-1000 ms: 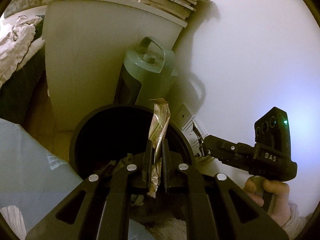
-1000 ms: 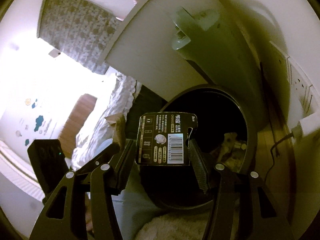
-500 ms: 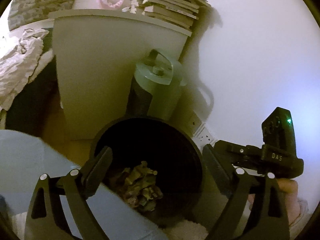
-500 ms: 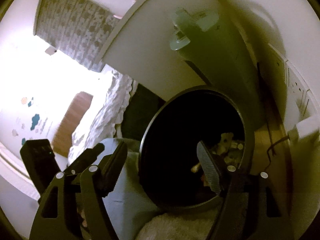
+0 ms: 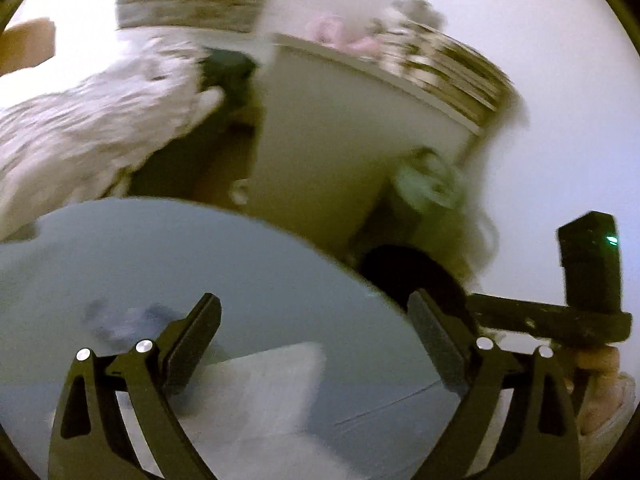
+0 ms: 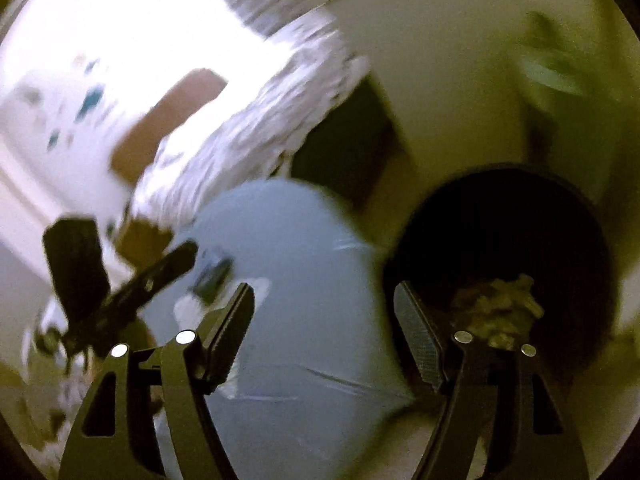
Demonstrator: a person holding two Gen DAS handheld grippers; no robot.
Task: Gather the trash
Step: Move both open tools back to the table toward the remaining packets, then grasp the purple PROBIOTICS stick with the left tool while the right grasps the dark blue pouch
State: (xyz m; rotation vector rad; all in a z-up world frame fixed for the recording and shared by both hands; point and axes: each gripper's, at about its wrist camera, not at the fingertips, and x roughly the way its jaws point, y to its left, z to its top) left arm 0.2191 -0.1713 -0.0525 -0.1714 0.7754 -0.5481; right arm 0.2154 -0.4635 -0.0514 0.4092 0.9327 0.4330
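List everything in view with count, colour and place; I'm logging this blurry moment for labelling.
Bin: one, black, floor by the cabinet.
Trash: crumpled pale heap, inside the bin.
Round table: one, grey-blue, left of the bin.
Cabinet: one, pale, behind the bin.
Canister: one, green, blurred, beside the cabinet.
Books: blurred stack, on the cabinet.
Bedding: white patterned, far left.
Left gripper: black, open, empty, over the table.
Right gripper: black, open, empty, at the bin's edge.
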